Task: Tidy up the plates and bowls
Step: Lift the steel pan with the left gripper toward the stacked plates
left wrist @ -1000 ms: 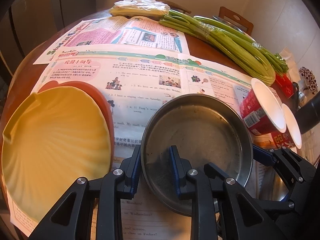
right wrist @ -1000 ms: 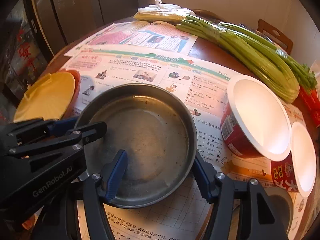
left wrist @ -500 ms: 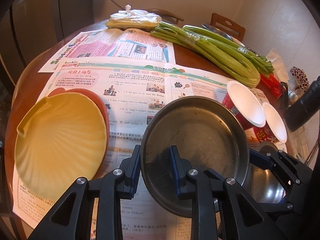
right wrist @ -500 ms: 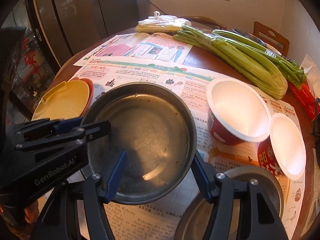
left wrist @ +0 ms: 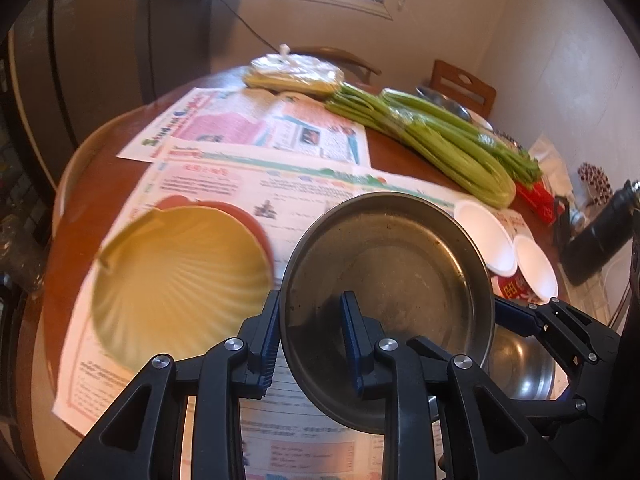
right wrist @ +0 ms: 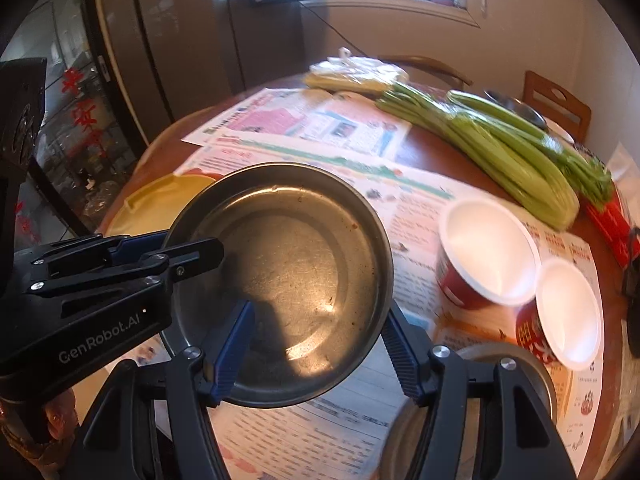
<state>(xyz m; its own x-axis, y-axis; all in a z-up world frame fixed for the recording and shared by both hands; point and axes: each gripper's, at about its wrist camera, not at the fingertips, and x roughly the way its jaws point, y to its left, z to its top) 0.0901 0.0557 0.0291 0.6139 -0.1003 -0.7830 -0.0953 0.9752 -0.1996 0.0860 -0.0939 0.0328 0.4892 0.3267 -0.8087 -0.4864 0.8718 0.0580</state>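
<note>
Raised off the paper since a second ago: pan (left wrist: 392, 272), together with both grippers, and seen now from higher up. Newly in view under its right edge: a second steel bowl (left wrist: 524, 364), lying on the near right of the table (left wrist: 92, 168).

Left gripper (left wrist: 310, 340) clamped narrow on the near left rim of the pan, one blue pad outside the wall and one inside. Right gripper (right wrist: 318, 348) closed on the near right part of the rim, one pad inside the pan, the other outside against the wall, jaws moderately apart. Pan held between the two, tilted a little, open side up, empty apart from stains. Probably clear of the steel bowl below, though hard to judge through the blur.

Left of the pan, on the newspaper (left wrist: 280, 184): yellow shell-shaped plate (left wrist: 180, 280), resting on a red plate (left wrist: 260, 228) of which only the far edge shows. Right of the pan: two red cups (left wrist: 484, 240) with white insides, side by side and touching, tipped toward the camera. Farther right, a black bottle (left wrist: 600, 240) near the table edge.

At the far side: long bundle of celery (left wrist: 440, 140) lying across the wood, and beyond it a knotted plastic bag (left wrist: 296, 74). More newspaper sheets spread over the middle of the table.
</note>
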